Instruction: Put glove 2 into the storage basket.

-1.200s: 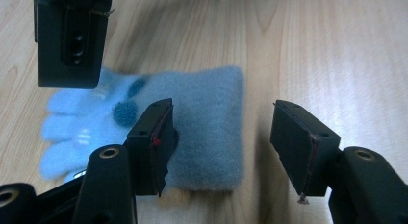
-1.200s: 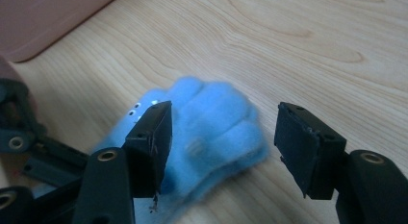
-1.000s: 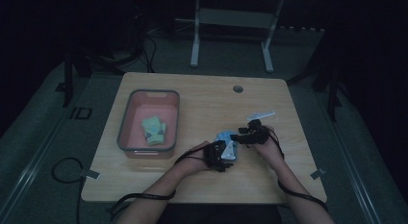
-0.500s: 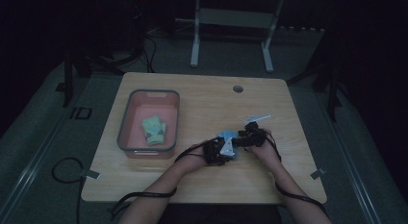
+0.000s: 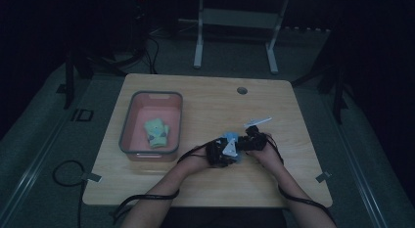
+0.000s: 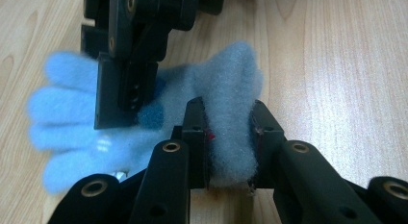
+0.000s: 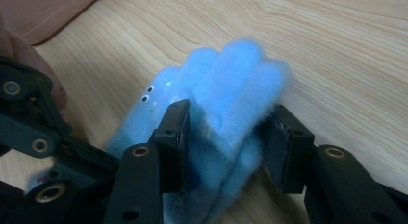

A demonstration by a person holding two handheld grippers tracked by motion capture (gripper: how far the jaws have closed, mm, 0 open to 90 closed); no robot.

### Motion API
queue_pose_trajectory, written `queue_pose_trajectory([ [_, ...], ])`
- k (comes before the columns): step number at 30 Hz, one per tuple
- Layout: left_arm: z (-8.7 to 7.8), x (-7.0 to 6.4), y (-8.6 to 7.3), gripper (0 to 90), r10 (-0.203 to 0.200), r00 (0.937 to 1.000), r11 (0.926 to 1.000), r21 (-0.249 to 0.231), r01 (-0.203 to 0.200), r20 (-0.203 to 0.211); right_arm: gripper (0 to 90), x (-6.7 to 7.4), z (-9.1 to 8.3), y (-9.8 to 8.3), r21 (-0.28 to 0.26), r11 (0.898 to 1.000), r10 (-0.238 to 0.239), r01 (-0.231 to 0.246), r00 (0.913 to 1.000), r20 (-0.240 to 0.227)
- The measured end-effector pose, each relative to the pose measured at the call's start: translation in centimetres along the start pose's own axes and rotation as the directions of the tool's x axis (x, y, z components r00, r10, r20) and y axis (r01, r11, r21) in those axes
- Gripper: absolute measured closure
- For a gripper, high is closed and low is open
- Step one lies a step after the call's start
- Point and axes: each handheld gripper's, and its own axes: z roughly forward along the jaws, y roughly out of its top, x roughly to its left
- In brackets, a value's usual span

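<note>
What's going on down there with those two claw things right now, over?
Left gripper shut on fluffy blue glove. Right gripper around its fingers, grip unclear. Pink bin off to the side, nothing blocking.

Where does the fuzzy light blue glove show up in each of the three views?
High view: the fuzzy light blue glove peeks out between the two hands, right of the pink tray.
Left gripper view: centre-left, cuff pinched by the left hand-held gripper.
Right gripper view: centre, fingers between the right hand-held gripper jaws.
Shared landmark: the wooden tabletop.
</note>
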Motion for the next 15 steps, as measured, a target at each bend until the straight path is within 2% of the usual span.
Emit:
queue_pose_trajectory([
  [6, -0.1, 0.0, 0.0, 74.1, -0.004, 1.0000, 1.0000, 0.006, 0.004, 0.001, 70.2, 0.4, 0.6, 0.2, 0.024, 1.000, 0.004, -0.002, 0.9972, -0.075],
  [8, -0.2, 0.0, 0.0, 74.1, -0.015, 0.9999, 0.9998, 0.012, 0.015, 0.000, 73.7, 0.5, 0.7, 0.3, 0.030, 1.000, 0.013, -0.010, 0.9967, -0.080],
  [11, -0.6, -0.1, 0.1, 74.1, -0.013, 0.9999, 0.9996, 0.025, 0.013, -0.008, 76.0, 0.2, 0.5, 0.3, 0.007, 0.999, 0.038, -0.038, 0.9957, -0.084],
  [15, -1.3, 0.2, 0.1, 74.4, -0.024, 0.9996, 0.9990, 0.037, 0.025, -0.013, 76.6, 0.3, -0.1, 0.6, -0.017, 0.999, 0.049, -0.050, 0.9952, -0.085],
])
